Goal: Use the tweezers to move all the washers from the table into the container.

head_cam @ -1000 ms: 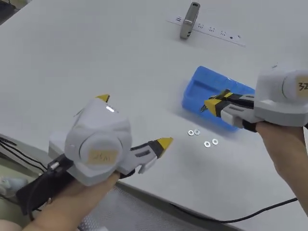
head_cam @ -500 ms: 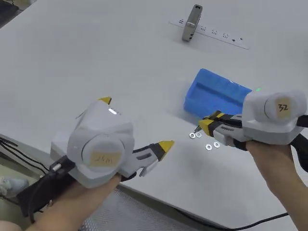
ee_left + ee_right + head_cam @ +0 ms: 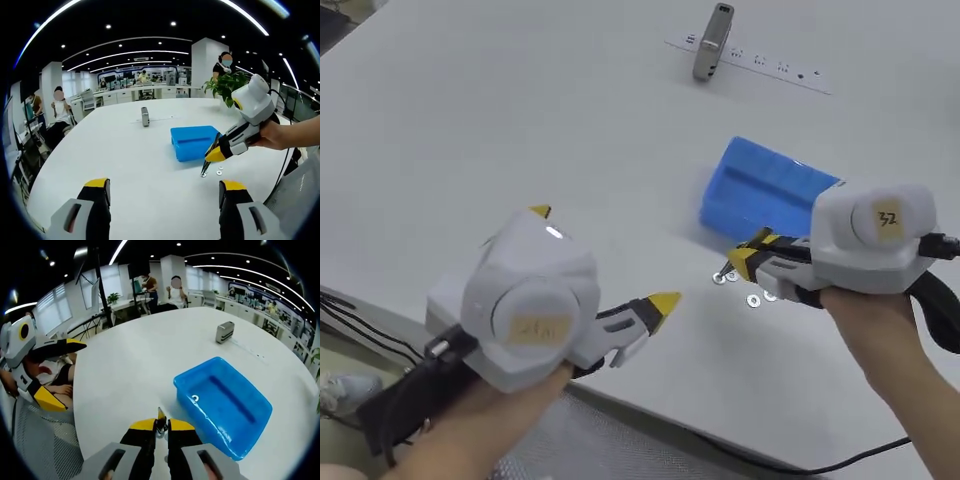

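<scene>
Right gripper has dropped from over the container down to the washers since a second ago; left gripper barely shifted

Head view: right gripper jaws closed on the tweezers, tip at the leftmost washers, just off the container's near edge, toward the desk front edge. Left gripper jaws wide apart, holding nothing, near the front edge. Power strip toward the far edge

Left gripper view: own jaws spread over bare desk. Right gripper enters from the right, tweezers tip down by the washers, container just behind

Right gripper view: jaws pinched on the tweezers. Container just ahead to the right, a small ring inside near its left corner. Left gripper at the left, jaws apart
</scene>
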`<action>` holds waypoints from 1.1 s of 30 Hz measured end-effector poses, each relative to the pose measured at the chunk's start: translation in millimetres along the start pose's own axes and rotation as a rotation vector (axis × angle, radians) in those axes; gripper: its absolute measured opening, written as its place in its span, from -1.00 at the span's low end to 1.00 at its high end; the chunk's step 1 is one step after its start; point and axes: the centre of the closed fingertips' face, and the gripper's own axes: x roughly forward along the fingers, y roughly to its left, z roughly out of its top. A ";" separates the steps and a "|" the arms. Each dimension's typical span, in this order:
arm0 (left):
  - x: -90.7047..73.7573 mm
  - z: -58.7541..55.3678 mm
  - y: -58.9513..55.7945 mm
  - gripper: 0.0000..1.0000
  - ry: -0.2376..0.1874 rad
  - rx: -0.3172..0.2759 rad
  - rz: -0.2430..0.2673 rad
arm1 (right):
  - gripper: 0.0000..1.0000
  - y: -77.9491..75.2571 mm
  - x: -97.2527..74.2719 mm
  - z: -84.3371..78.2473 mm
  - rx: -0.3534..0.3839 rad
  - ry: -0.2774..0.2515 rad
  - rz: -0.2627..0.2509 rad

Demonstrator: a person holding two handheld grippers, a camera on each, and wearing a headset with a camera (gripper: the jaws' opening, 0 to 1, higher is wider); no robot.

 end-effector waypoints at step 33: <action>0.1 -1.6 -2.6 0.83 0.010 0.013 -0.010 | -0.94 -3.6 -16.6 17.5 -0.003 -0.032 -0.021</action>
